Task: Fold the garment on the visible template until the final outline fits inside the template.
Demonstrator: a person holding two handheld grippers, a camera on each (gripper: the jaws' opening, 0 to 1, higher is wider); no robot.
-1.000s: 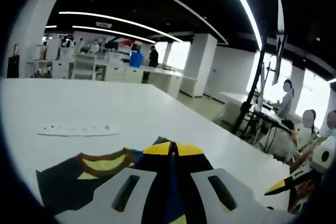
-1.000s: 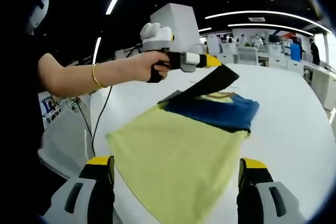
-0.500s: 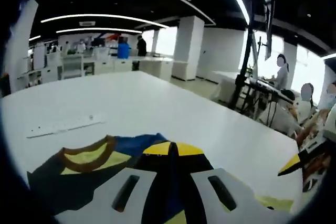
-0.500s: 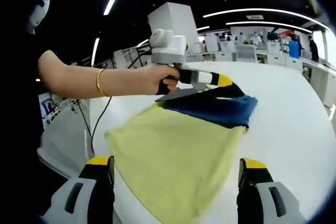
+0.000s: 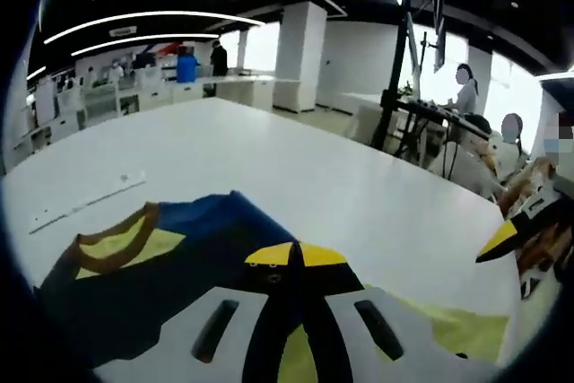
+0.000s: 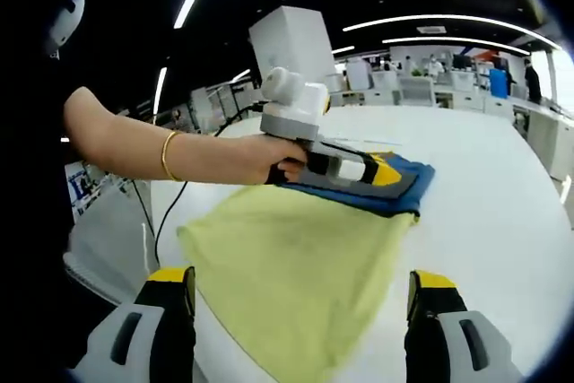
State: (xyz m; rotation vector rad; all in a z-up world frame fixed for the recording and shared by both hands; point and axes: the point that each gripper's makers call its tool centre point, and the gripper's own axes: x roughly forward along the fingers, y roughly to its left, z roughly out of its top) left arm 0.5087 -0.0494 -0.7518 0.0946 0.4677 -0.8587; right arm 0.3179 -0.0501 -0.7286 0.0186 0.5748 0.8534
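Lowered since 1 s ago: left tool (image 6: 381,170), now down at the table (image 6: 502,186) with the garment (image 6: 296,257)'s dark blue sleeve flap laid flat at frame centre, jaws pinched shut on that fabric. Right tool (image 6: 300,307), lower frame, jaws spread wide, holding nothing, hovering above the yellow hem. Step in hand: 1 sleeve fold being set down; next move likely calls for releasing and smoothing it.

The garment (image 6: 296,266) lies flat on the bench (image 6: 502,221), its folded part at the far end. The left claw (image 6: 387,170) rests on that fold. The right claw (image 6: 300,307) sits apart at the near edge.
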